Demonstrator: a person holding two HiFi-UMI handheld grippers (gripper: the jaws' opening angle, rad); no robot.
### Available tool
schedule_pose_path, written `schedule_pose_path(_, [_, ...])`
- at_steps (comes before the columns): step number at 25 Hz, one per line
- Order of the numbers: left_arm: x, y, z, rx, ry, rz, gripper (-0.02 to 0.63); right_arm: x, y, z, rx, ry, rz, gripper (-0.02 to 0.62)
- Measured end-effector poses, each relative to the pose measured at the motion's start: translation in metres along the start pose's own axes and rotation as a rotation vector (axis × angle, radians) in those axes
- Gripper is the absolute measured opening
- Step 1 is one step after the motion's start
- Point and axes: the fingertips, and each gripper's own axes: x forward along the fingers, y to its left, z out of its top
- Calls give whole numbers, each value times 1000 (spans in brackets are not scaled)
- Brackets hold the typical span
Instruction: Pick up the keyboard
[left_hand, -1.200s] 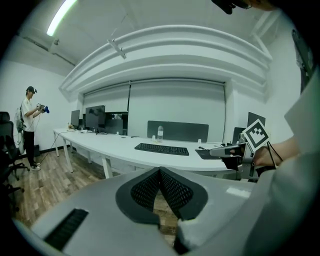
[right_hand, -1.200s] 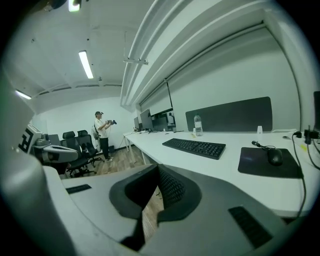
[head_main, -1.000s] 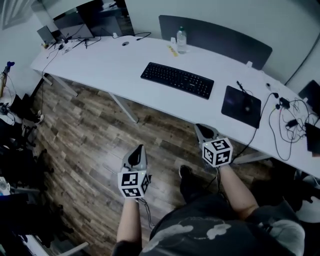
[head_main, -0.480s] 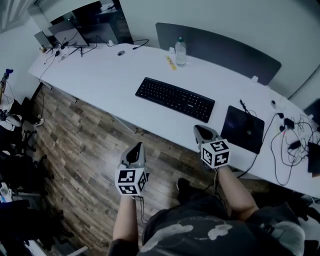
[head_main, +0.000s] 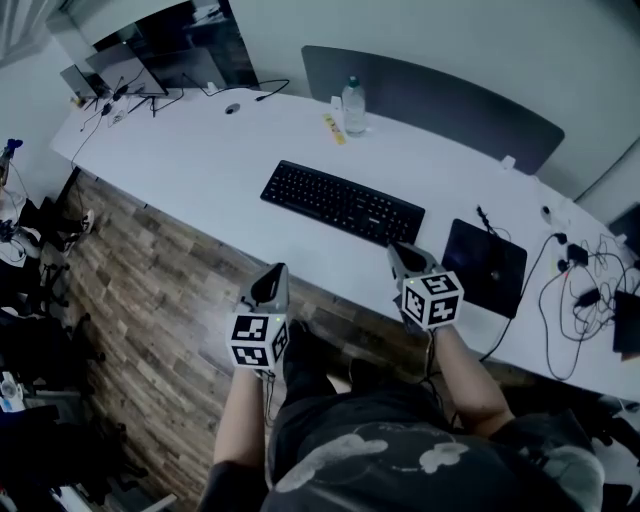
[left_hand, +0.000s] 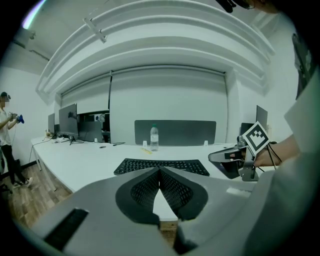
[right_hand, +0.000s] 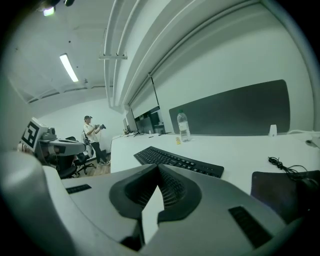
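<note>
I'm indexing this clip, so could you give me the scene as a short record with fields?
surface: long white desk
target: black keyboard, flat on the desk, untouched
left gripper: shut, empty, near the desk's front edge
right gripper: shut, empty, near the keyboard's right end
other items: water bottle, dark pad, cables

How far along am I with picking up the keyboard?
Nothing is done yet: the keyboard lies flat on the desk, untouched. In hand: the left gripper and the right gripper are both shut and empty, held at the desk's near edge and pointing toward the keyboard. Left to do: open the jaws, reach the keyboard, grip it and lift.
</note>
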Motion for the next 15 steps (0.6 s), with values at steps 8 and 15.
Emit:
schedule_pose_path(8, [61,29,7,43,25,-122,3,26,-28,10,28,-1,-95,2])
schedule_pose_path(15, [135,62,10,111,103,-287,3,53,-63,29,80,-15,-240,2])
